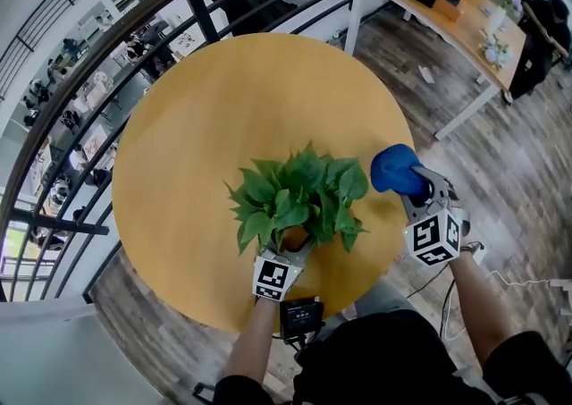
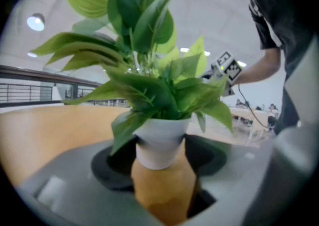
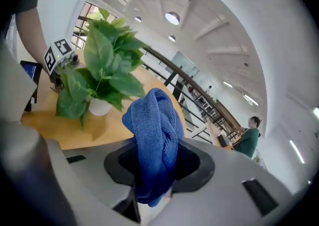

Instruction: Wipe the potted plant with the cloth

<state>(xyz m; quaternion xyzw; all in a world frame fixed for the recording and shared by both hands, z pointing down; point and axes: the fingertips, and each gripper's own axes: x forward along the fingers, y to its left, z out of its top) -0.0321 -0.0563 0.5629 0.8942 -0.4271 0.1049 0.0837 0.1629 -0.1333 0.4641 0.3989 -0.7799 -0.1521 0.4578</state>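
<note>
**A:** On the round yellow wooden tabletop (image 1: pixel 197 126), where does the leafy green potted plant (image 1: pixel 299 198) stand?

**B:** On the half nearer the person, upright in its small white pot (image 2: pixel 160 142), with leaves spreading to every side.

**A:** And the left claw (image 1: pixel 293 247)?

**B:** It comes in low under the leaves from the person's side. Its jaws stand wide, one on each side of the white pot, and the pot fills the gap between them, so it looks gripped.

**A:** The right claw (image 1: pixel 416 189)?

**B:** Its jaws are pinched on a bunched blue terry cloth (image 1: pixel 395 169), which stands up out of them in a folded lump.

**A:** Is the cloth on the leaves?

**B:** It is just beside the plant's right-hand leaves, raised above the tabletop's edge. I cannot tell whether it touches them.
</note>
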